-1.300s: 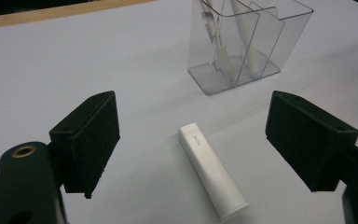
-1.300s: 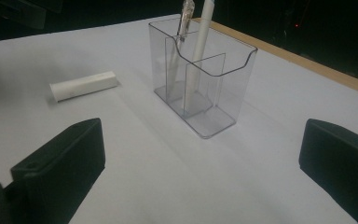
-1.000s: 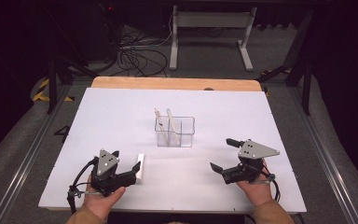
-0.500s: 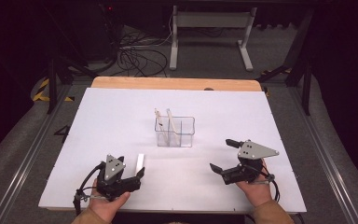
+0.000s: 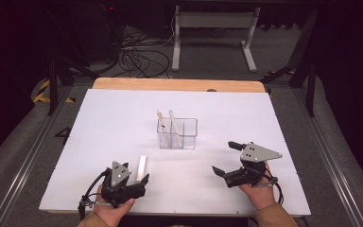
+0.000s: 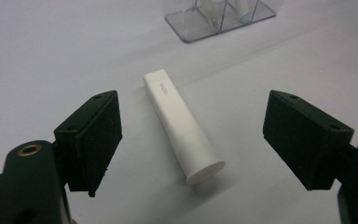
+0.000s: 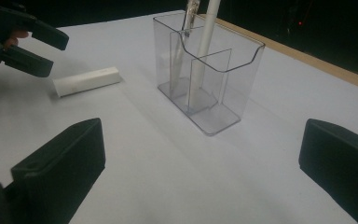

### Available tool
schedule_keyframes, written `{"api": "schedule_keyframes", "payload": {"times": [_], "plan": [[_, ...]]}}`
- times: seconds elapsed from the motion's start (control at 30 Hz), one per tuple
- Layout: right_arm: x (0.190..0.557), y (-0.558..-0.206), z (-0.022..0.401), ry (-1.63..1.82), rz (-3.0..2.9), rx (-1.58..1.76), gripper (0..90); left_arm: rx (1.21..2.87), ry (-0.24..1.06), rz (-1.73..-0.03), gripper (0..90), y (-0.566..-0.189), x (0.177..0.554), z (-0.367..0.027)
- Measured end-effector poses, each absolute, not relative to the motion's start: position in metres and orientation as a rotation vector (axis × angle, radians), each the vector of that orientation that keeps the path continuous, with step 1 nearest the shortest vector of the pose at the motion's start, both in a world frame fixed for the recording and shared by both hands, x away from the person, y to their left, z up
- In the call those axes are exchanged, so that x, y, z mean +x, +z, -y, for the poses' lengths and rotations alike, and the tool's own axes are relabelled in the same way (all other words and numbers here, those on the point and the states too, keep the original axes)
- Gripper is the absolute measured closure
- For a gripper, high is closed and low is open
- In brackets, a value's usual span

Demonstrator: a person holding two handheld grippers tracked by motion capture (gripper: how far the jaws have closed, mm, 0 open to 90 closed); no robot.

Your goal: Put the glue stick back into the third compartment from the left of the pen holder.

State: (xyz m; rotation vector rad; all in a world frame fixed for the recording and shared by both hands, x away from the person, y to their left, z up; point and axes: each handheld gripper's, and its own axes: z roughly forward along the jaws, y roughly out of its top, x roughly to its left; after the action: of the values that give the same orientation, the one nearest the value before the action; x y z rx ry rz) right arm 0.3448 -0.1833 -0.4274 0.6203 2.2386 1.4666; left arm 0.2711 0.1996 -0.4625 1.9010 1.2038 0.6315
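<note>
A white tube (image 5: 142,165) (image 6: 181,122) lies flat on the white table, its round cap end toward me. My left gripper (image 5: 141,181) (image 6: 191,116) is open just behind it, with the tube in line with the gap between the jaws and touching neither. A clear divided organizer (image 5: 177,134) (image 7: 214,74) stands mid-table; a white pen-like stick (image 5: 173,124) and a thinner one (image 5: 161,122) lean in it. My right gripper (image 5: 223,157) (image 7: 200,158) is open and holds nothing, to the right of the organizer and nearer me. In the right gripper view, the tube (image 7: 86,81) and the left gripper (image 7: 25,44) lie at far left.
The white table surface (image 5: 274,118) ends in a wooden strip (image 5: 177,85) at the far edge. Beyond it are a dark floor with cables (image 5: 139,59) and a metal stand (image 5: 212,28). Rails run along both sides of the table.
My left gripper has shifted slightly right and toward the near edge, turning to face the tube. The tube, the organizer and the right gripper have not moved.
</note>
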Motion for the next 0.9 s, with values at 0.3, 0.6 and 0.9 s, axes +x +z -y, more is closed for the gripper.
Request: {"api": "schedule_keyframes", "payload": {"times": [0.3,0.6,0.9], "plan": [[0.345,-0.428,0.183,1.463,-2.241,0.619,0.6,1.929,0.627,-1.215,20.4,-0.469,0.268,-0.196],[0.345,-0.428,0.183,1.463,-2.243,0.620,0.6,1.938,0.626,-1.257,21.5,-0.473,0.269,-0.195],[0.345,-0.428,0.183,1.466,-2.242,0.618,0.6,1.933,0.612,-1.292,25.8,-0.474,0.270,-0.193]]}}
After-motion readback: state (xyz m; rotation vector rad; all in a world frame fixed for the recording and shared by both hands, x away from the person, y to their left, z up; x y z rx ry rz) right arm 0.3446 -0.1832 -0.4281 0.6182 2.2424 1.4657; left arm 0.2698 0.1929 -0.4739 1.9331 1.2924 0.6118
